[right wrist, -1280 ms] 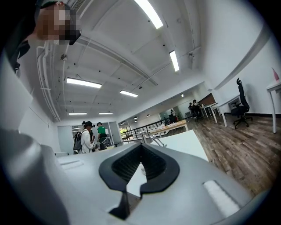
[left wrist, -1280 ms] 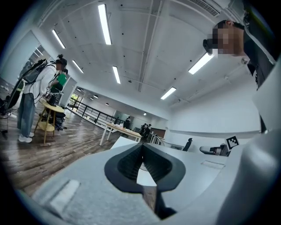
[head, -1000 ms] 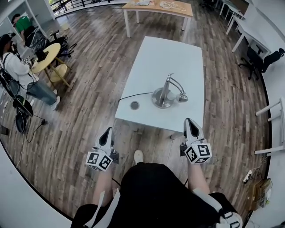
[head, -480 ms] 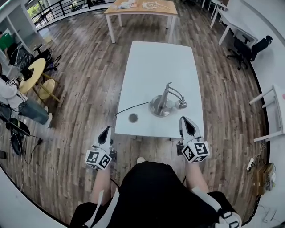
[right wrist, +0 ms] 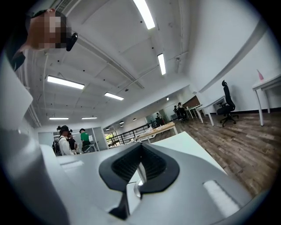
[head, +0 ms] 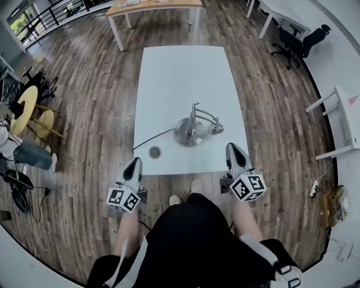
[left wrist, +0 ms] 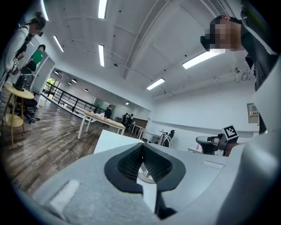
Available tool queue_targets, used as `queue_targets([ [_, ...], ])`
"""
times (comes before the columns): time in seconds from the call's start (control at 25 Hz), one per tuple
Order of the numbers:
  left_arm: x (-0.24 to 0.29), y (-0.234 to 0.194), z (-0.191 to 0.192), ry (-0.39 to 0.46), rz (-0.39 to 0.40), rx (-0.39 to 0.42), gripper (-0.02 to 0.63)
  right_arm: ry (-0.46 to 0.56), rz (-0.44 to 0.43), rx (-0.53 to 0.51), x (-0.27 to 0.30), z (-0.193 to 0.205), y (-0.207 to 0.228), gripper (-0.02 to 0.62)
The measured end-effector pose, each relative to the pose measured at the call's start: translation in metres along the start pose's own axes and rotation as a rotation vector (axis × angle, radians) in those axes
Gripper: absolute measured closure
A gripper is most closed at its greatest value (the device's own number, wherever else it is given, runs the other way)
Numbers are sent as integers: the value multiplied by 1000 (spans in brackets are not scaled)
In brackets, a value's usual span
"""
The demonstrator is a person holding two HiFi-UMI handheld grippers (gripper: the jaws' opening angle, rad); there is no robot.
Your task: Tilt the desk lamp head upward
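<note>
The silver desk lamp [head: 189, 130] stands on a round base near the front of the white table [head: 180, 73]. Its small head [head: 216, 129] hangs low to the right of the base. A dark cable runs from the base off the table's left edge. My left gripper [head: 136, 164] is shut and empty, level, just off the table's front left corner. My right gripper [head: 231, 149] is shut and empty by the front right corner, a short way from the lamp head. The lamp's arm [left wrist: 166, 138] shows beyond the left gripper [left wrist: 141, 147]. A sliver of lamp [right wrist: 139, 172] shows past the right gripper [right wrist: 140, 146].
A small dark round disc [head: 154, 152] lies on the table near the front left. A wooden table [head: 152, 7] stands beyond, an office chair [head: 293, 38] at the back right, a white desk [head: 346, 115] to the right. Yellow stools [head: 27, 109] and people are at the far left.
The person has stepped toward the table, so it and the lamp sit closer and more centred. Both grippers have come up to the front edge, still shut.
</note>
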State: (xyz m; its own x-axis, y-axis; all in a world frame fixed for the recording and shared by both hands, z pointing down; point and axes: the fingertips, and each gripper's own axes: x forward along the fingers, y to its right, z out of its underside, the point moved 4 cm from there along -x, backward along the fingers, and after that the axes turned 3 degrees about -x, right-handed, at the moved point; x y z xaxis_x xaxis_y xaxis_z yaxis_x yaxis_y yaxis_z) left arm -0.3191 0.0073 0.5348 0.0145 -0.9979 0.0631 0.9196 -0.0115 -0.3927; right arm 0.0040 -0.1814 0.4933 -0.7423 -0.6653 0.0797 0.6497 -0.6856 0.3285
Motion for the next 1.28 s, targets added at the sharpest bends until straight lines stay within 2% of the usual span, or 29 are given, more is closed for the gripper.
queue_targets([
  [0.12, 20, 8, -7, 3, 14, 18, 609, -1, 7, 46, 18, -1, 17, 591],
  [0.28, 44, 14, -14, -8, 22, 49, 609, 20, -24, 63, 40, -11, 30, 591],
  [0.44, 76, 16, -12, 0, 32, 23, 609, 33, -28, 70, 51, -20, 49, 591],
  [0.52, 95, 21, -7, -18, 56, 36, 609, 34, -23, 82, 54, -21, 63, 591],
  [0.72, 137, 37, 9, -100, 137, 112, 607, -1, -17, 106, 57, -13, 89, 591],
  [1.0, 192, 50, 38, -214, 255, 197, 607, -24, -26, 118, 57, -11, 100, 591],
  [1.16, 204, 44, 69, -354, 329, 235, 607, -19, -4, 110, 59, -12, 98, 591],
  [1.24, 210, 41, 83, -428, 377, 261, 554, -19, 16, 105, 58, -12, 96, 591],
  [1.28, 212, 40, 89, -461, 401, 278, 551, -18, 29, 102, 56, -12, 94, 591],
])
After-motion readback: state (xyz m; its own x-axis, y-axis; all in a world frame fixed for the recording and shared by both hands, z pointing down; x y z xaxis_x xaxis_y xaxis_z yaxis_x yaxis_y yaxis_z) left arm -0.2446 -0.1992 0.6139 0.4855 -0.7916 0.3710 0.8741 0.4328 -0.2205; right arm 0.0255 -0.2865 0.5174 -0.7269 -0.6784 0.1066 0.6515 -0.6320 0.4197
